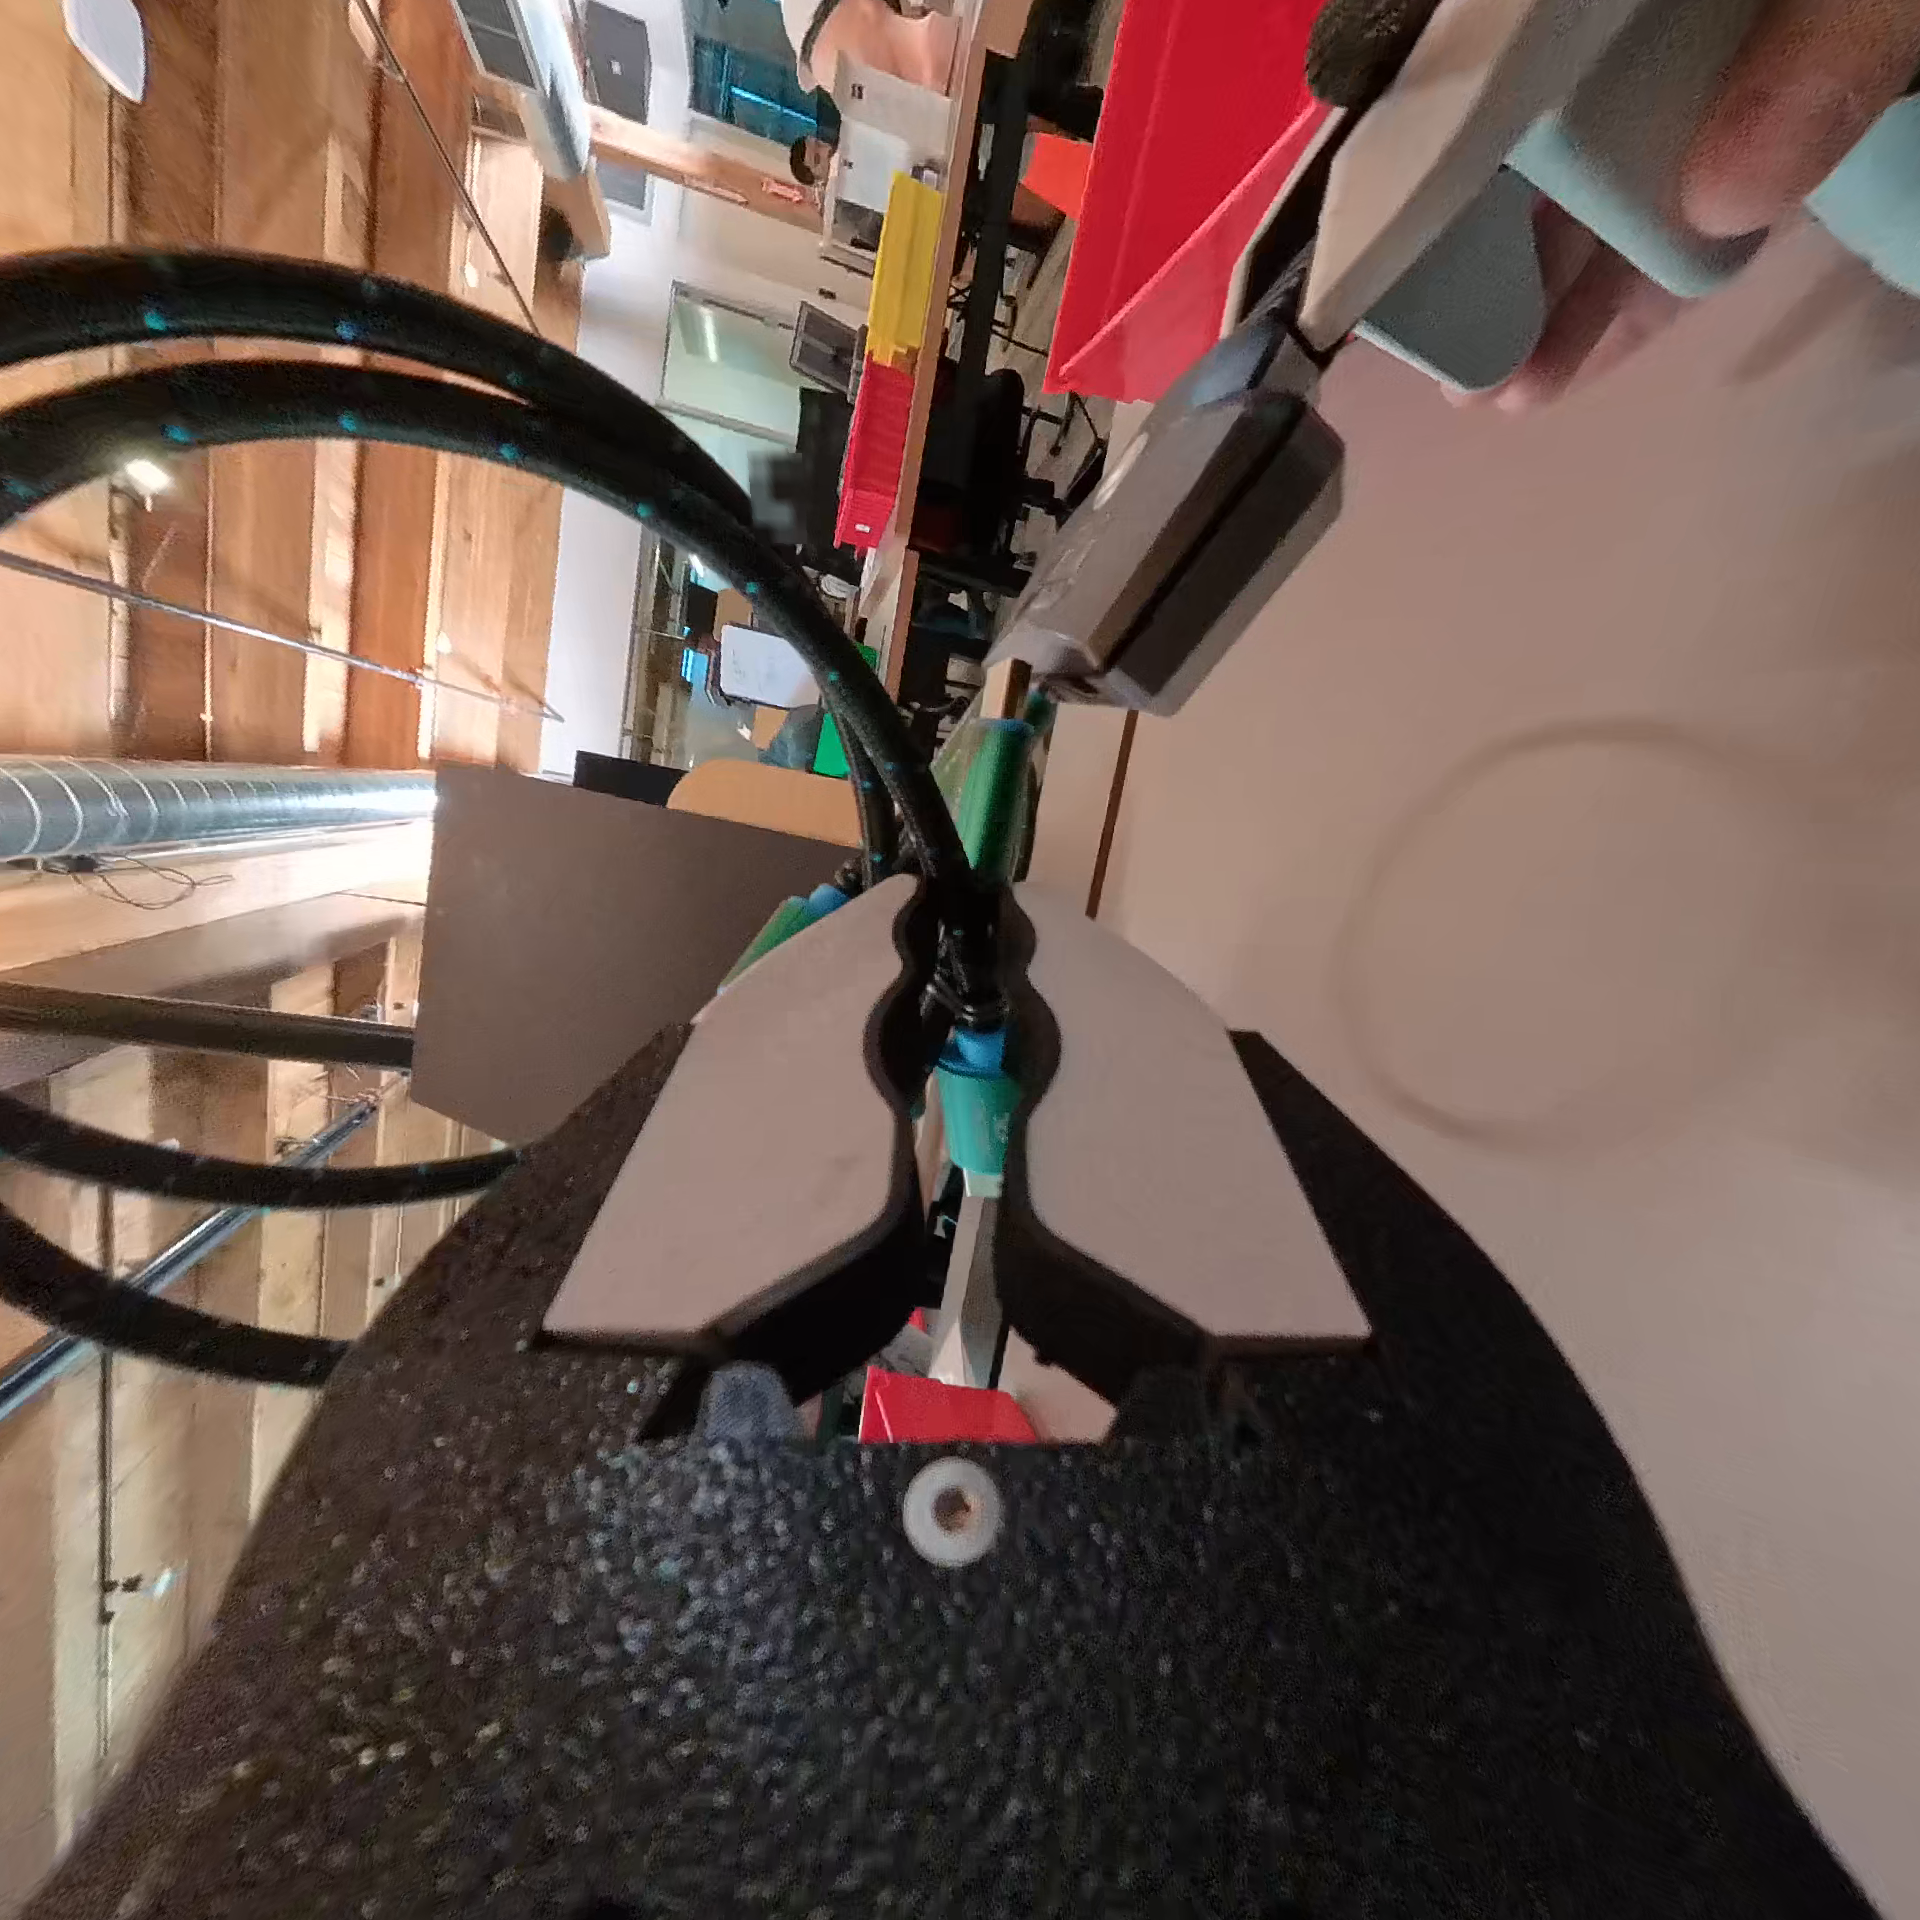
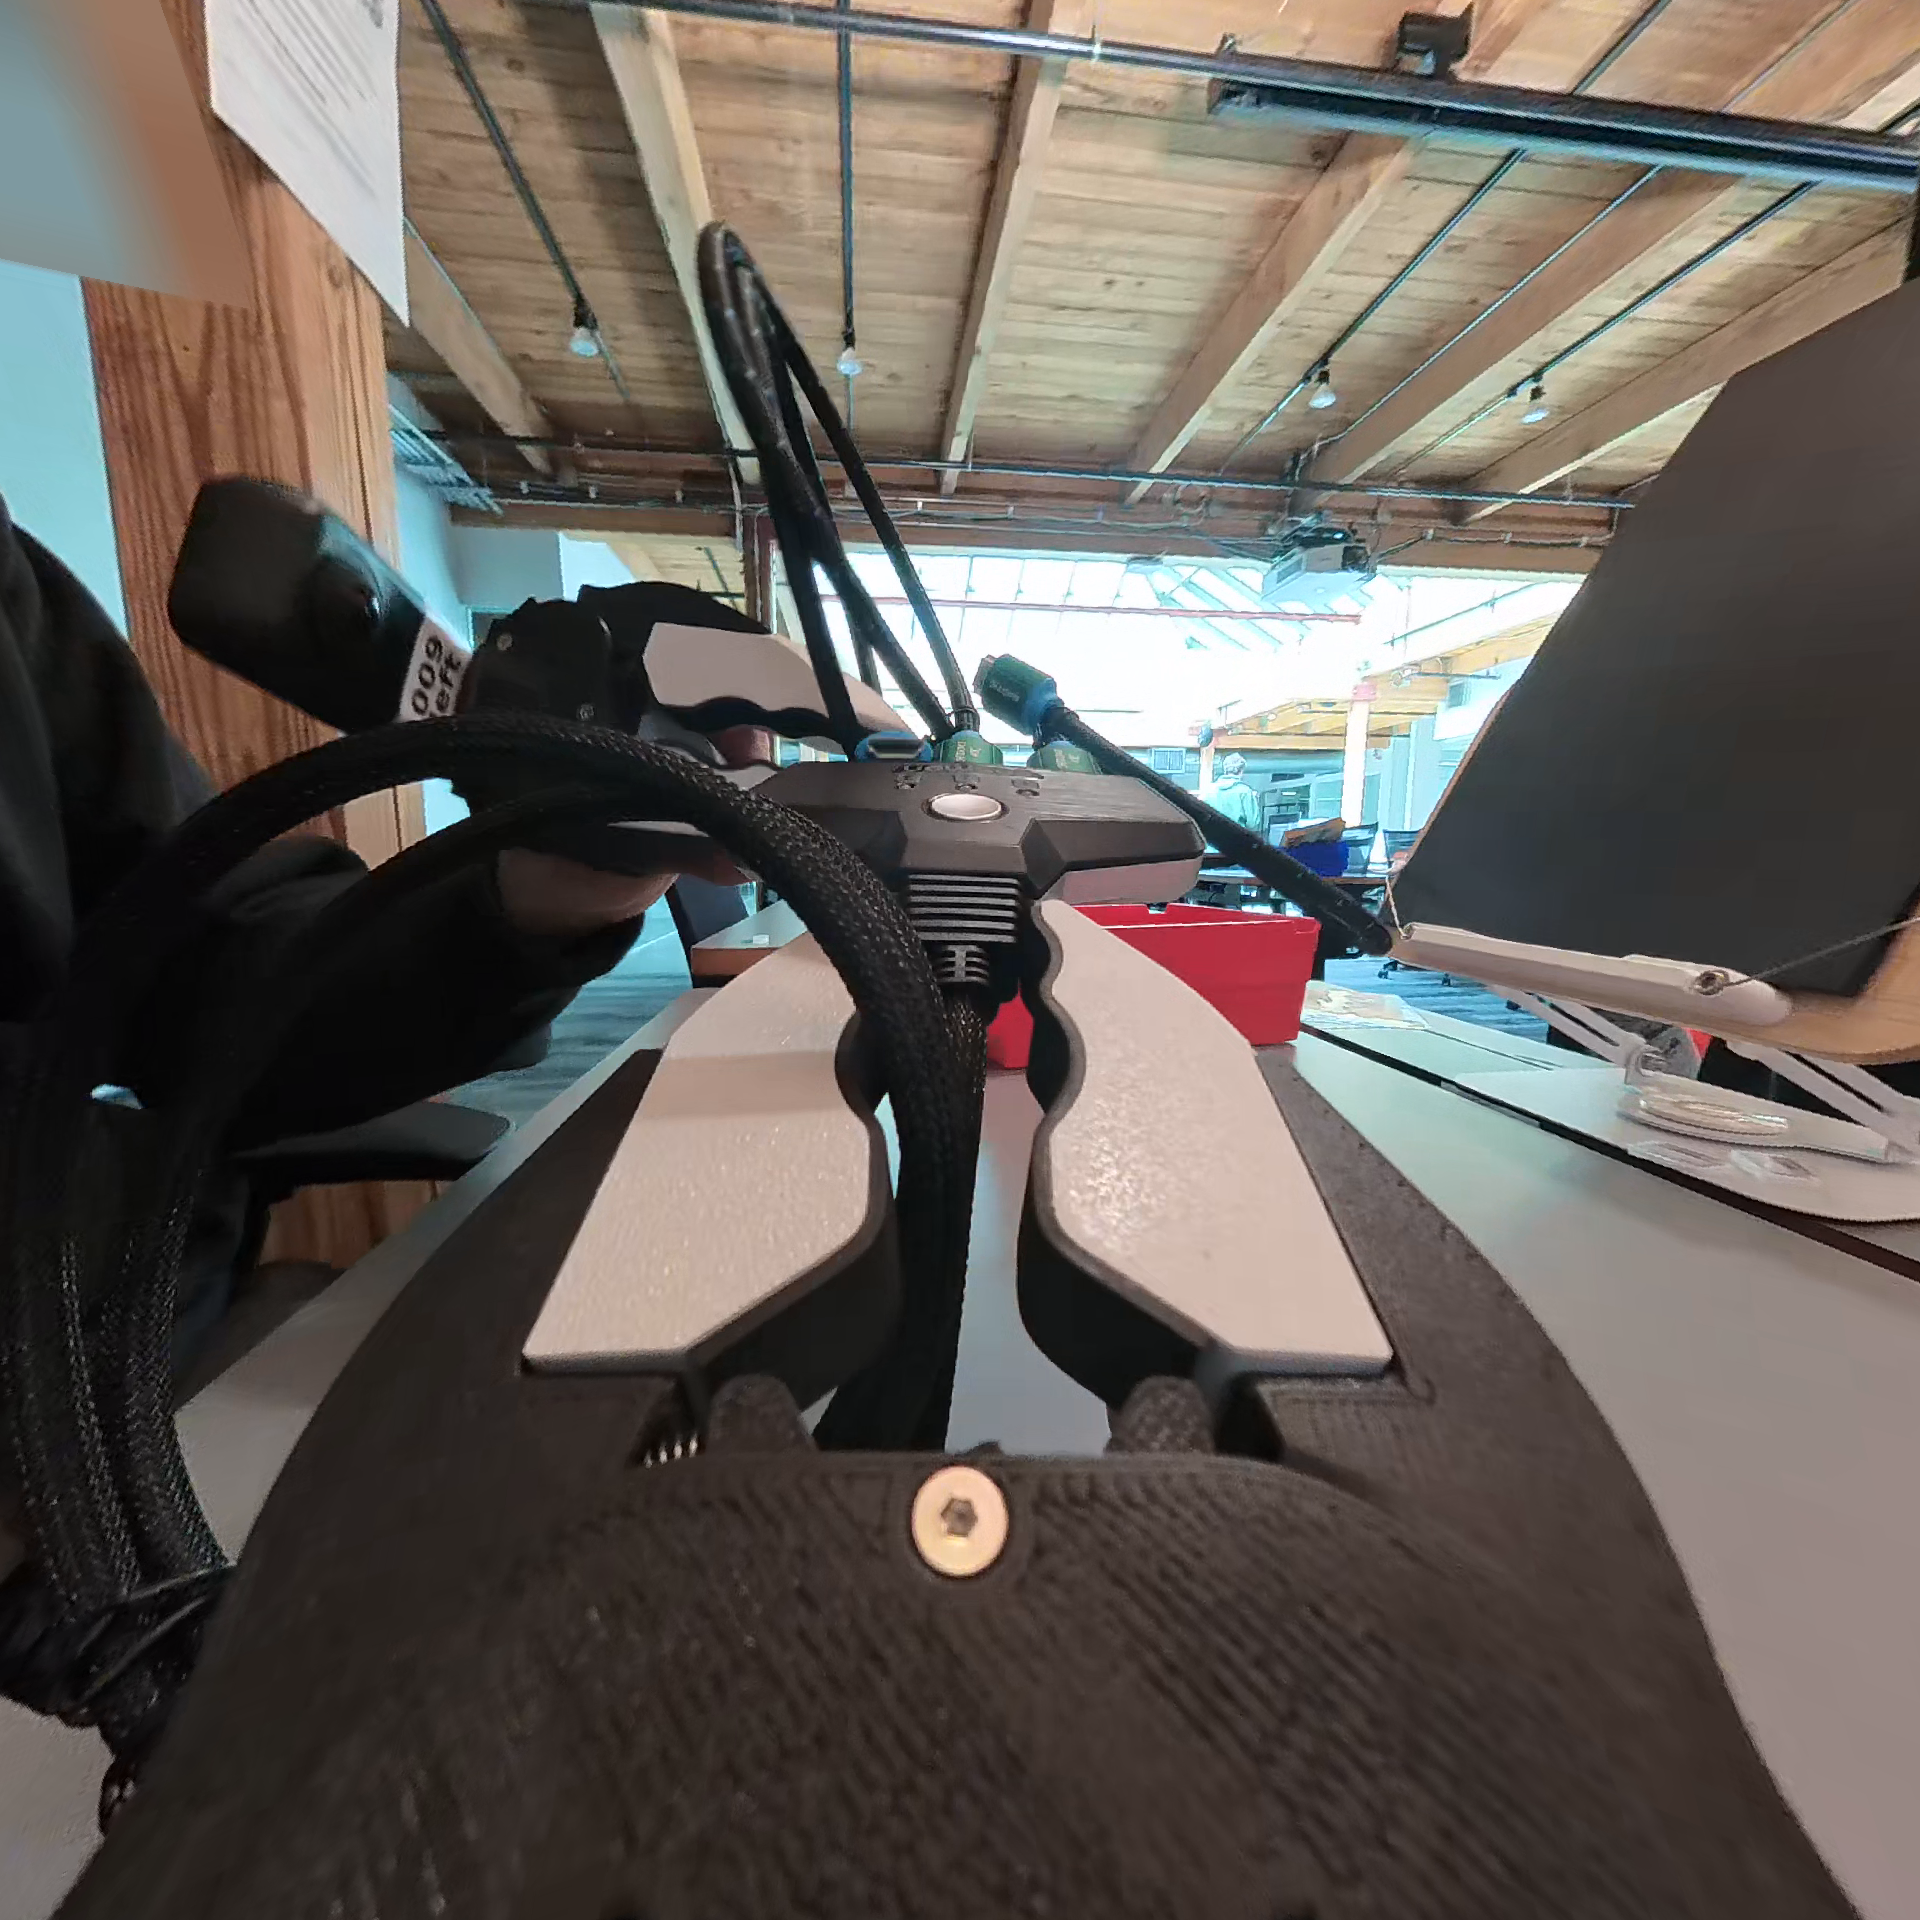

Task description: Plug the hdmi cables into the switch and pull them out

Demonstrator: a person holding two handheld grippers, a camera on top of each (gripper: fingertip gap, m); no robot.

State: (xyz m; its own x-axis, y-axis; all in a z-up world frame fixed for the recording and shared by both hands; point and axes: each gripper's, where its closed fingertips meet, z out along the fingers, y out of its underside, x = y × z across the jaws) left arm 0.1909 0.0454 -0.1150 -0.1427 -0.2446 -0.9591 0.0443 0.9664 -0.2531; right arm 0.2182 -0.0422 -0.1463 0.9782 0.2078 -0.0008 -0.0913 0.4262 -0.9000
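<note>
The black HDMI switch [image 2: 977, 821] is held up off the white table [image 2: 1662, 1351]. My right gripper [image 2: 951, 935] is shut on its ribbed cable stub, and the braided black tail [image 2: 935, 1143] runs back between the fingers. Green and blue HDMI plugs [image 2: 961, 748] sit at the switch's far edge; one loose plug [image 2: 1013, 686] sticks up behind. My left gripper [image 1: 961, 997] is shut on a teal HDMI plug [image 1: 971, 1112] together with black braided cable loops [image 1: 416, 353]. The switch [image 1: 1174, 551] lies ahead of it to the upper right. Whether the plugs are seated is hidden.
A red bin [image 2: 1195, 966] stands on the table behind the switch. A dark tilted board on a white stand [image 2: 1683, 727] is at the right. A person's dark sleeve and hand [image 2: 364, 935] are at the left. A wooden post [image 2: 260, 520] stands behind.
</note>
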